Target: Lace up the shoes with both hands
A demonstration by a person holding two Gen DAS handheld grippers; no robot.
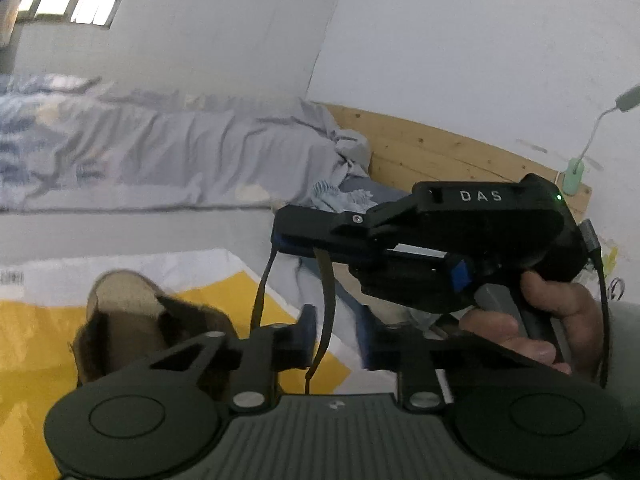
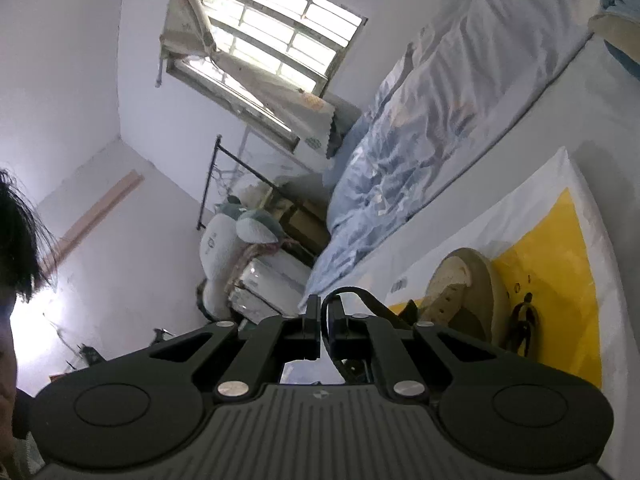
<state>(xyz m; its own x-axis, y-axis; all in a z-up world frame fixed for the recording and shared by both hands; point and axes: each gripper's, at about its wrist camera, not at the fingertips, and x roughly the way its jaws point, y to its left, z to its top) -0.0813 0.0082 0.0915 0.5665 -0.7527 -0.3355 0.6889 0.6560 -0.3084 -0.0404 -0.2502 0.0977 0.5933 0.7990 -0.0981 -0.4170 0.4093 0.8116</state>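
Observation:
A brown, tan-lined shoe (image 1: 120,316) stands on a yellow and white sheet (image 1: 36,344) on the bed. In the right wrist view the shoe (image 2: 468,280) shows its pale sole side. My right gripper (image 1: 280,238), held by a hand (image 1: 560,316), hovers above and right of the shoe, shut on the dark lace (image 1: 329,292). Two lace strands hang down from it. One strand passes through the gap of my left gripper (image 1: 336,334), which is open, blue pads apart. In the right wrist view the right gripper (image 2: 321,320) pinches the lace (image 2: 350,289), which loops over its tip.
A rumpled blue-grey duvet (image 1: 160,152) covers the bed behind the shoe. A wooden headboard (image 1: 440,152) and a green lamp (image 1: 574,176) stand at the right. A window (image 2: 272,40), plush toys (image 2: 236,232) and boxes (image 2: 272,280) lie beyond. A person's hair (image 2: 20,240) is at the left edge.

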